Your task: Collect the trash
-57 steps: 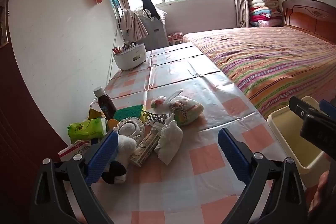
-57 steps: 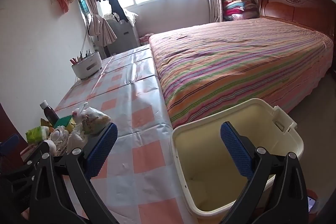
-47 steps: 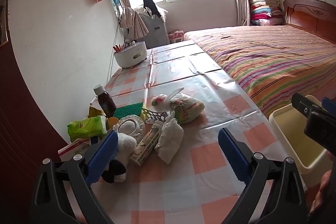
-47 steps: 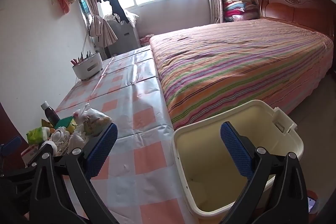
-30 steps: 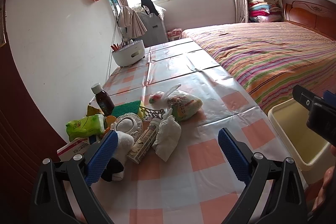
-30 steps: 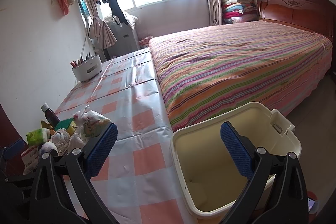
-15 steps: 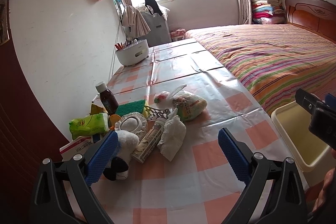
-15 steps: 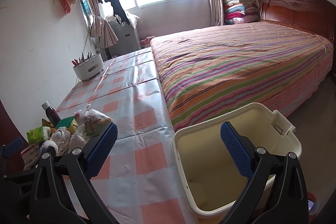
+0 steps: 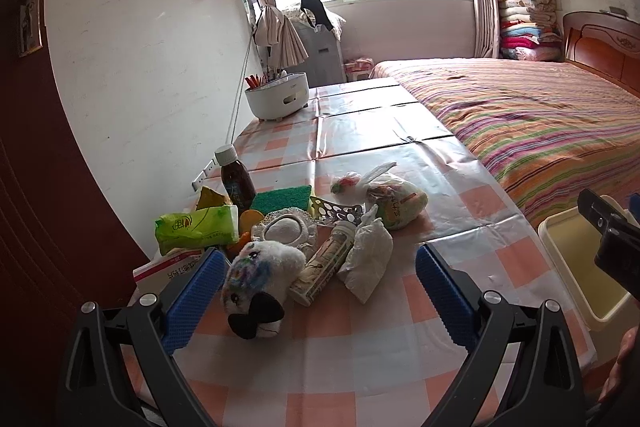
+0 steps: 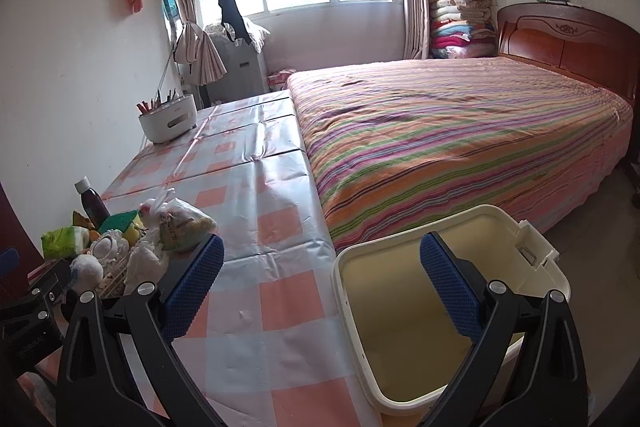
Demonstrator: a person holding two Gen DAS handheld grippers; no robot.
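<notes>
A heap of items lies on the checked tablecloth: a white plush toy, a crumpled white bag, a paper-wrapped tube, a tied plastic bag, a green tissue pack, a green sponge and a brown bottle. My left gripper is open just short of the heap, empty. My right gripper is open over the table edge and a cream bin, which stands on the floor beside the table. The same heap shows at the right wrist view's left.
A white holder with pens stands at the table's far end by the wall. A striped bed runs along the table's right side. A dark door is at the left. A fingertip shows at the lower right.
The left wrist view has drifted slightly, so the heap sits a little closer and more central. Both grippers have stayed open and nothing was picked up.
</notes>
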